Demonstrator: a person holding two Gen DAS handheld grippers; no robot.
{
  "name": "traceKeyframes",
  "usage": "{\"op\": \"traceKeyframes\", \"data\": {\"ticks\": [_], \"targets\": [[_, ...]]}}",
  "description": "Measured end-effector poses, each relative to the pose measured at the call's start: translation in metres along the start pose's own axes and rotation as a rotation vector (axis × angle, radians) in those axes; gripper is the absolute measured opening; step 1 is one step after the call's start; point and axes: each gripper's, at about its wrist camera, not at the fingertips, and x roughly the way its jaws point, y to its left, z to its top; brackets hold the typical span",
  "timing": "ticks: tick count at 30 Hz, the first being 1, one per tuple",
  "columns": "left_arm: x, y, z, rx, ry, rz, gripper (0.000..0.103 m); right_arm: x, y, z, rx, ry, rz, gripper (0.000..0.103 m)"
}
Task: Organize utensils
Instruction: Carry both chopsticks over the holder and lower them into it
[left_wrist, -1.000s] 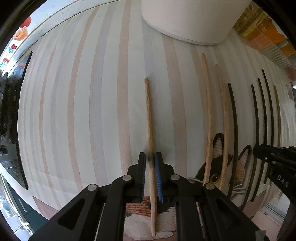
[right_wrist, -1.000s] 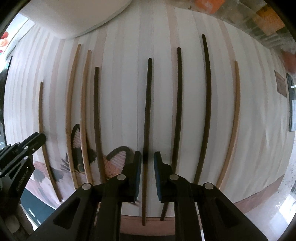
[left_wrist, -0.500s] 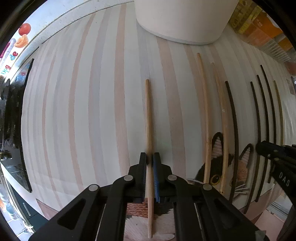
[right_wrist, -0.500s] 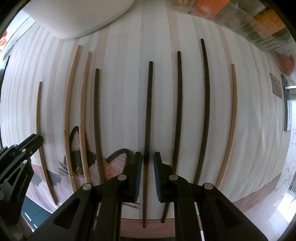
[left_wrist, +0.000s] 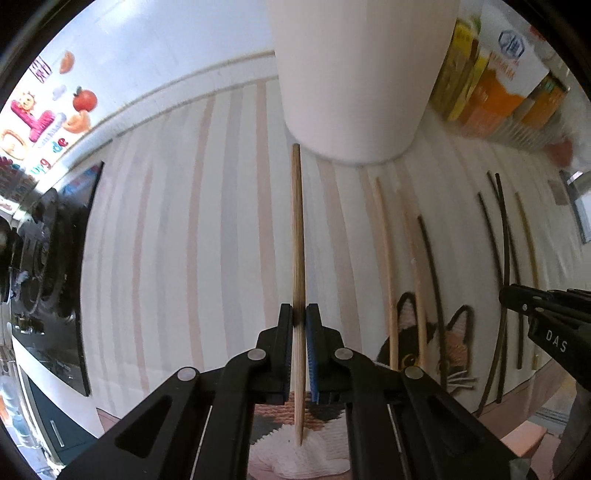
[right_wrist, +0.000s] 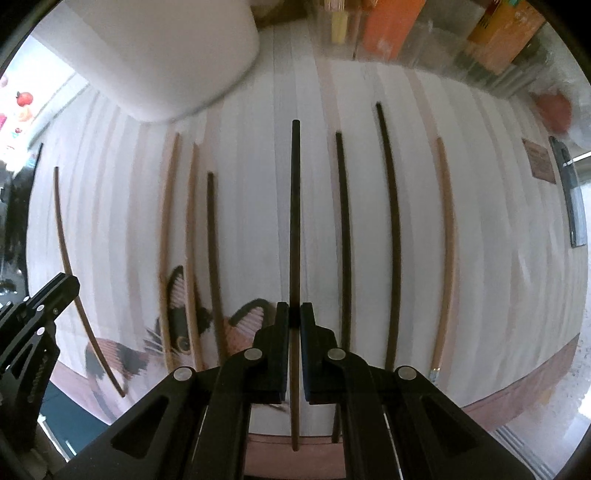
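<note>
My left gripper (left_wrist: 299, 321) is shut on a light wooden chopstick (left_wrist: 297, 229), held off the striped mat (left_wrist: 184, 240) with its far tip near the base of a tall white container (left_wrist: 354, 74). In the right wrist view my right gripper (right_wrist: 294, 314) points down. Its jaws are closing on a dark chopstick (right_wrist: 294, 206), with the pads pressing it. Several more chopsticks lie in a row on the mat, light ones (right_wrist: 164, 240) and dark ones (right_wrist: 391, 221). The left gripper (right_wrist: 70, 284) shows at the left edge of that view.
The mat has a cat picture (right_wrist: 181, 332) at its near edge. Bottles and cartons (left_wrist: 491, 92) stand behind the white container (right_wrist: 166, 55). A black cooktop (left_wrist: 55, 258) borders the mat on the left. A pink counter edge (right_wrist: 517, 398) runs along the front.
Both grippers have risen. The left one carried the light chopstick up toward the white container. The right jaws closed on the dark chopstick, which now looks lifted.
</note>
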Motion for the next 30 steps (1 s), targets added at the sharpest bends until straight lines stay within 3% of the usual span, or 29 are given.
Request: {"op": "traceKeyframes", "data": {"ticks": [10, 20, 30], "targets": [[-0.063, -0.002, 0.011, -0.030, -0.136, -0.014, 0.004, -0.062, -0.015, -0.004, 0.013, -0.150, 0.034, 0.006], [-0.124, 0.024, 0.037, -0.070, -0.302, -0.073, 0.004, -0.139, -0.021, 0.009, 0.012, -0.318, 0.108, 0.006], [-0.194, 0.047, 0.106, -0.134, -0.493, -0.192, 0.004, -0.229, 0.010, 0.051, -0.029, -0.517, 0.188, 0.006]]}}
